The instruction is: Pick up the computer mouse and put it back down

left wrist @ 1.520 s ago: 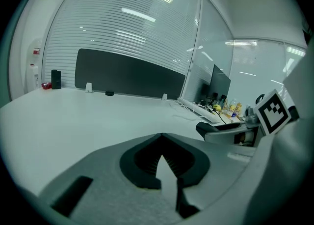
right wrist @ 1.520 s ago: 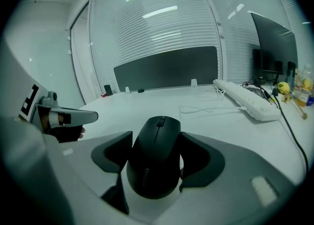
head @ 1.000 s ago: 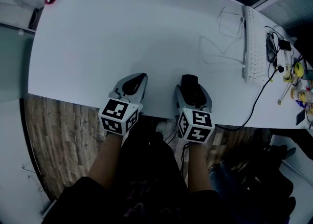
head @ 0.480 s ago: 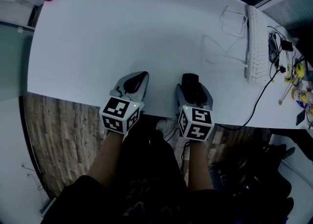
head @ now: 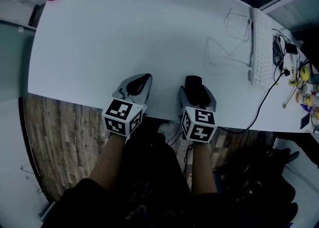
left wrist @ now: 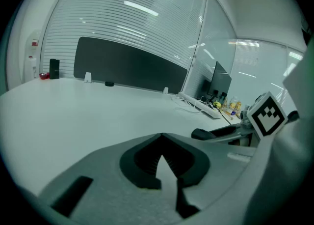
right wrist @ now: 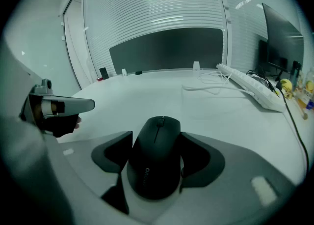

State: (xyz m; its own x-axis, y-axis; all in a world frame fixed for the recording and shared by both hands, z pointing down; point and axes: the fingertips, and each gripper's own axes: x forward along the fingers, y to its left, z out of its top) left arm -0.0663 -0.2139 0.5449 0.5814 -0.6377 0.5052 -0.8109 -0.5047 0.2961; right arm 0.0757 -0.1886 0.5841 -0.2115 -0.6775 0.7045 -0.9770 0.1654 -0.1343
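Now the right hand-held gripper (head: 194, 85) has its jaws closed on the sides of a black computer mouse (right wrist: 154, 162), near the front edge of the white worktop (head: 124, 33). Beside it, the left hand-held gripper (head: 138, 81) is empty, with its jaw tips together. A keyboard (head: 259, 48) lies well off to the right.

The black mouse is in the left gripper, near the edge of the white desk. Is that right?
Not quite. The black mouse sits between the jaws of the right gripper, not the left, as the right gripper view shows. The left gripper is shut on nothing. The rest holds: it is near the edge of the white desk.
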